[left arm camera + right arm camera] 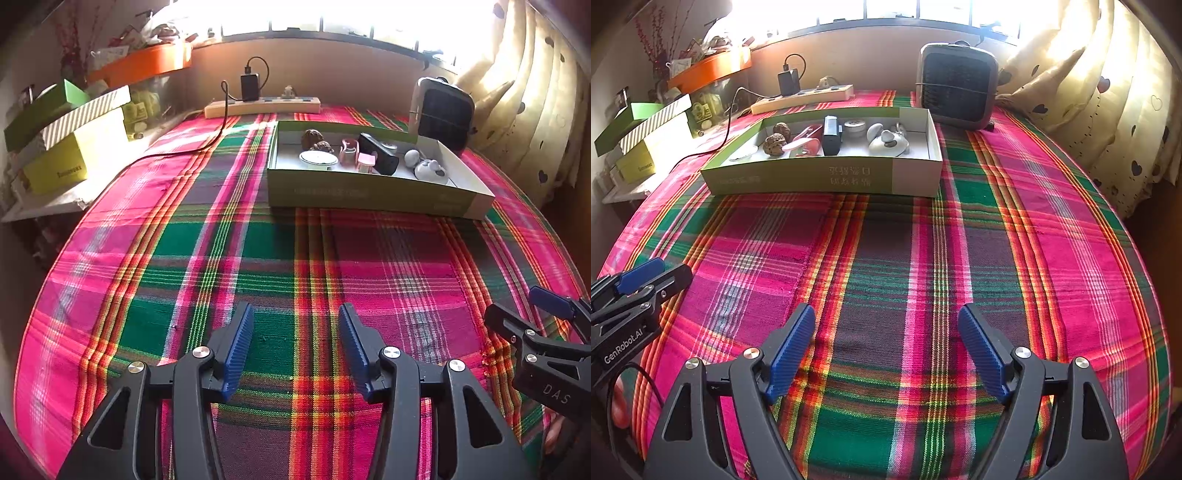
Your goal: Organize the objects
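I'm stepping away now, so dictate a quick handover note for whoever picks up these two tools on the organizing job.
Left tool: open, holding nothing, hovering low over the plaid tablecloth.
Right tool: open, holding nothing, beside the left one over the same cloth.
Items: the small things, among them two walnuts, a dark rectangular device and white rounded pieces, all lie inside the green and white box at the far side of the table.
Done: no loose items show on the cloth in front of the box.
Left: probably nothing to collect; check the box contents and whether they need arranging.
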A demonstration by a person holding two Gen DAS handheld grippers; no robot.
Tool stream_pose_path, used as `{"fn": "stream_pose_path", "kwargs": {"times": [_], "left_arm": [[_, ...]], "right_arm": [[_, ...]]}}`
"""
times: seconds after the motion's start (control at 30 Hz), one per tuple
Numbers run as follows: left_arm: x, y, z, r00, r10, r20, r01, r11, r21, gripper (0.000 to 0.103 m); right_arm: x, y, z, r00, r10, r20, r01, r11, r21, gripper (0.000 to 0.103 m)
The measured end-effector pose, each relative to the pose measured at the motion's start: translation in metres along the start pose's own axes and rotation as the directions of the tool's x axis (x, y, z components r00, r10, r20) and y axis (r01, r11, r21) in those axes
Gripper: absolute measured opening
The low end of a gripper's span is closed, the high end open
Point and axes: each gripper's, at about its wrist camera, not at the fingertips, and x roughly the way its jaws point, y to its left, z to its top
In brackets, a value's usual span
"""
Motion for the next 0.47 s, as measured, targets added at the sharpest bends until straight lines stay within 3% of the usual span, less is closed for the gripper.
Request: {"fn": "stream_pose_path", "kwargs": {"times": [0.47], "left_arm": [[-0.0011, 0.0002, -0.0012, 1.000, 0.001, 0.001, -0.001, 1.000, -0.004, 0.046]], "right_arm": [[-0.0002, 0.0004, 0.0003, 1.000, 0.000, 0.000, 0.000, 1.000, 0.000, 0.080]]}}
